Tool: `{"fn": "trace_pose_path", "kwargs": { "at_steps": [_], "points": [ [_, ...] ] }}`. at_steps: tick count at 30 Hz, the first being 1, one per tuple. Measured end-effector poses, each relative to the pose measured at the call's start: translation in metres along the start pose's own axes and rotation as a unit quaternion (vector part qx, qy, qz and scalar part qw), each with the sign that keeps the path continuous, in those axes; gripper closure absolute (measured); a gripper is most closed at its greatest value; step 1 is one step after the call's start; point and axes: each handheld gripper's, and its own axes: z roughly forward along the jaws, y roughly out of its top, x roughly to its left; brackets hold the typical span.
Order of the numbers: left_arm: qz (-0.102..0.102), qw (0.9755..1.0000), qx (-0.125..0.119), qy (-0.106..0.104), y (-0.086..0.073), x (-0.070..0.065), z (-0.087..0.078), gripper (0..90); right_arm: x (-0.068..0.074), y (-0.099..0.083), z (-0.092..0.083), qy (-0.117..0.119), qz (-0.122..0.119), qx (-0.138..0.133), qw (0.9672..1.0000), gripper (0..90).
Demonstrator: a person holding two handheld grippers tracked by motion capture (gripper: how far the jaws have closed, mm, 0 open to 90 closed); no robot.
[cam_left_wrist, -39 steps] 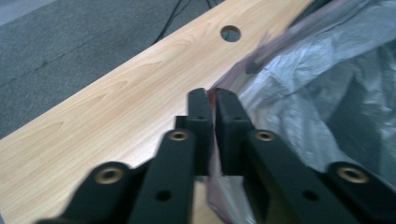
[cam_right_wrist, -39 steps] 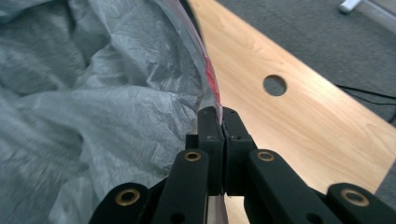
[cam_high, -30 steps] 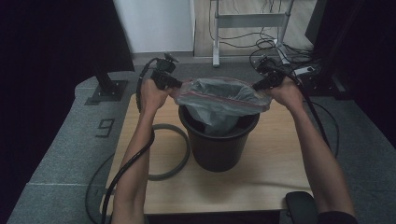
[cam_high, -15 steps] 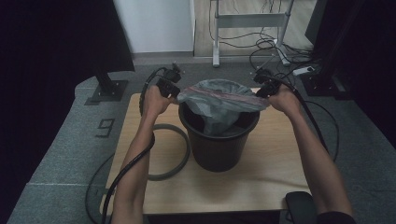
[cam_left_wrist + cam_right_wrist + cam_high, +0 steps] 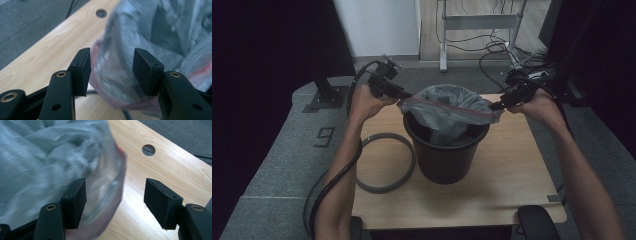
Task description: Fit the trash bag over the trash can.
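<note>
A grey rubber-looking ring (image 5: 384, 162) lies flat at nine o'clock on the pale wooden bench (image 5: 507, 185); a white metal stand (image 5: 479, 22) at twelve.

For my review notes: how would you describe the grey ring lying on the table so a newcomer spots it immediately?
Start at the light wooden table and find the black plastic bucket lined with a grey bag. Just beside the bucket, under the person's left forearm, lies the flat grey plastic ring. It is the one open hoop on the wood, with bare tabletop showing through its middle.
</note>
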Motion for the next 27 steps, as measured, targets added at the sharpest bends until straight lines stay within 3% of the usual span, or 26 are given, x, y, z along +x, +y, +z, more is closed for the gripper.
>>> {"fn": "trace_pose_path", "kwargs": {
  "at_steps": [5,13,16,21,22,27],
  "points": [
    [0.011,0.9999,0.008,-0.003,-0.011,-0.012,-0.009,47.9,0.012,-0.007,-0.012,0.015,-0.014,-0.009,0.9998,33.3],
    [0.047,0.9982,-0.006,-0.037,-0.039,-0.035,-0.024,46.9,0.042,-0.019,-0.026,0.044,-0.056,-0.023,0.9972,33.8],
    [0.061,0.9967,-0.013,-0.052,-0.051,-0.043,-0.03,46.9,0.056,-0.022,-0.028,0.064,-0.076,-0.024,0.9948,34.9],
    [0.07,0.995,-0.019,-0.068,-0.061,-0.048,-0.036,45.2,0.067,-0.024,-0.031,0.089,-0.093,-0.027,0.9913,36.1],
    [0.082,0.9929,-0.024,-0.082,-0.065,-0.05,-0.04,44.7,0.071,-0.026,-0.032,0.099,-0.1,-0.029,0.9897,36.4],
    [0.104,0.9901,-0.025,-0.09,-0.067,-0.058,-0.044,42.2,0.075,-0.027,-0.036,0.121,-0.103,-0.038,0.9866,36.9]
  ]
}}
